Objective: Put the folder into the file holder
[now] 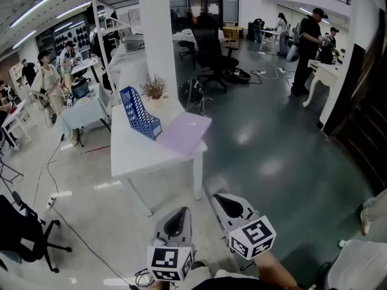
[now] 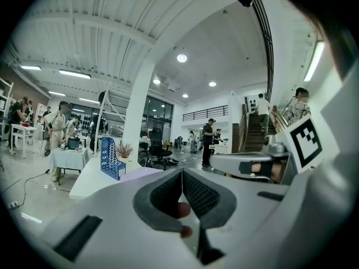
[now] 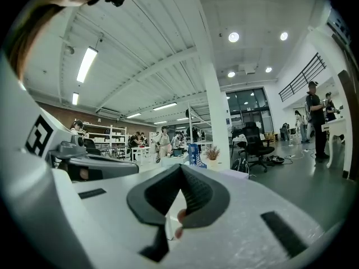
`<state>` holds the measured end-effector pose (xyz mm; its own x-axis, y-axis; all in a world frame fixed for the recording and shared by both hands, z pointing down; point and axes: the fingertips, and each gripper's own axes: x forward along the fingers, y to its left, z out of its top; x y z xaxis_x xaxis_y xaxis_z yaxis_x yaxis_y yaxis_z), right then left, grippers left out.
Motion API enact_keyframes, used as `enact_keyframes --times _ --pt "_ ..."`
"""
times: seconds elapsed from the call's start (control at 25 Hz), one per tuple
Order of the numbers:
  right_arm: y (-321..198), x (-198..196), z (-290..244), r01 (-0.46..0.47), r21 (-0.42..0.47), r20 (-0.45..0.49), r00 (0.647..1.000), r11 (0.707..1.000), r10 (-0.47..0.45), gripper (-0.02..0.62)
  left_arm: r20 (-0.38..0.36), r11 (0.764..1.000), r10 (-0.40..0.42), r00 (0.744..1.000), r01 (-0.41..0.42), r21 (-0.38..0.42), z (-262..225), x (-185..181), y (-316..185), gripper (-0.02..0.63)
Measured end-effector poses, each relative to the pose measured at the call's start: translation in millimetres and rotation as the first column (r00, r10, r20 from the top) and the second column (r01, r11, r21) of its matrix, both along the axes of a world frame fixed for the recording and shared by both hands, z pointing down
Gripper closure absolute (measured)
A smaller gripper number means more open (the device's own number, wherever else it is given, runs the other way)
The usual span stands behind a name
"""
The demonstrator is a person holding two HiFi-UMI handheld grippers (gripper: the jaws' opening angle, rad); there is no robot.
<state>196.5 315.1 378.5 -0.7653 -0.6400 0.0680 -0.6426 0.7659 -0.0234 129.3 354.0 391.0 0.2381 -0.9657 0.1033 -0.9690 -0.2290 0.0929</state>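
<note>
A pale purple folder (image 1: 185, 131) lies flat on the right part of a white table (image 1: 133, 153), overhanging its right edge a little. A blue mesh file holder (image 1: 139, 113) stands upright beside it on the left. Both grippers hang low in the head view, well short of the table: left gripper (image 1: 179, 213), right gripper (image 1: 221, 196). Each is shut with nothing between its jaws. In the left gripper view the file holder (image 2: 111, 158) and folder (image 2: 143, 173) show far ahead beyond the shut left gripper (image 2: 182, 171). The right gripper (image 3: 180, 167) view shows the file holder (image 3: 197, 154) small in the distance.
A small potted dry plant (image 1: 154, 88) stands at the table's back by a white pillar (image 1: 158, 35). An office chair (image 1: 211, 56) sits behind. Another black chair (image 1: 24, 234) is at lower left. People stand at desks on the left and at the far right.
</note>
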Motion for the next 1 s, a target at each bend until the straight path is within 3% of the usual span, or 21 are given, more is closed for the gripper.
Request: enact_keyframes --times 0.56,1.0 --pt "-32.9 -17.0 8.4 -0.036 -0.005 -0.014 0.999 0.999 0.036 0.595 -0.004 0.998 0.048 0.999 -0.048 -0.031 8.1 -16.2 -34.1 0.6" --pt "-66.5 -16.0 8.2 -0.076 -0.009 -0.006 0.997 0.997 0.076 0.595 -0.002 0.998 0.067 0.998 -0.067 0.004 3.6 -23.1 -70.1 0.6"
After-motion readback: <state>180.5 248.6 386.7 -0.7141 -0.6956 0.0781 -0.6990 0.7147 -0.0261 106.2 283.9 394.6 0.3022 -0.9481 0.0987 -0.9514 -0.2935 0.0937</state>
